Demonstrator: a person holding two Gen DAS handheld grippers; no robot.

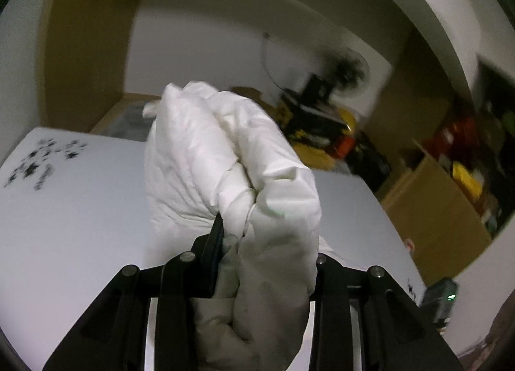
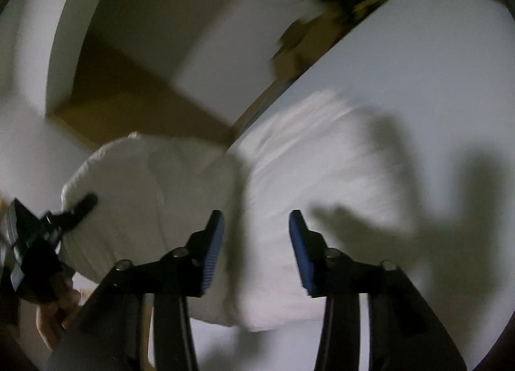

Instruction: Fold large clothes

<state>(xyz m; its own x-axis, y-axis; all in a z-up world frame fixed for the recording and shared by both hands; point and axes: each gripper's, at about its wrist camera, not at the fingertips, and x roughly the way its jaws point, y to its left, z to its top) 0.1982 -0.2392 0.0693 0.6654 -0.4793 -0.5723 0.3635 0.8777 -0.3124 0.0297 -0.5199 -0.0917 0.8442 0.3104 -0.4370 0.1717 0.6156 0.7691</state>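
Note:
A large white garment (image 1: 231,158) is bunched between the fingers of my left gripper (image 1: 239,232), which is shut on it and holds it up above the white table (image 1: 74,210). In the right wrist view the same garment (image 2: 305,184) lies partly on the table (image 2: 434,65), with its left part lifted off the table edge by the left gripper (image 2: 80,206), seen at the far left in a bare hand. My right gripper (image 2: 256,239) is open with blue pads, just above the garment's middle, holding nothing.
Black star prints (image 1: 38,158) mark the table's far left corner. Beyond the table stand cardboard boxes (image 1: 441,210) of clutter, a black fan (image 1: 347,68) and yellow items (image 1: 315,145). A small device with a green light (image 1: 441,297) sits at the right table edge.

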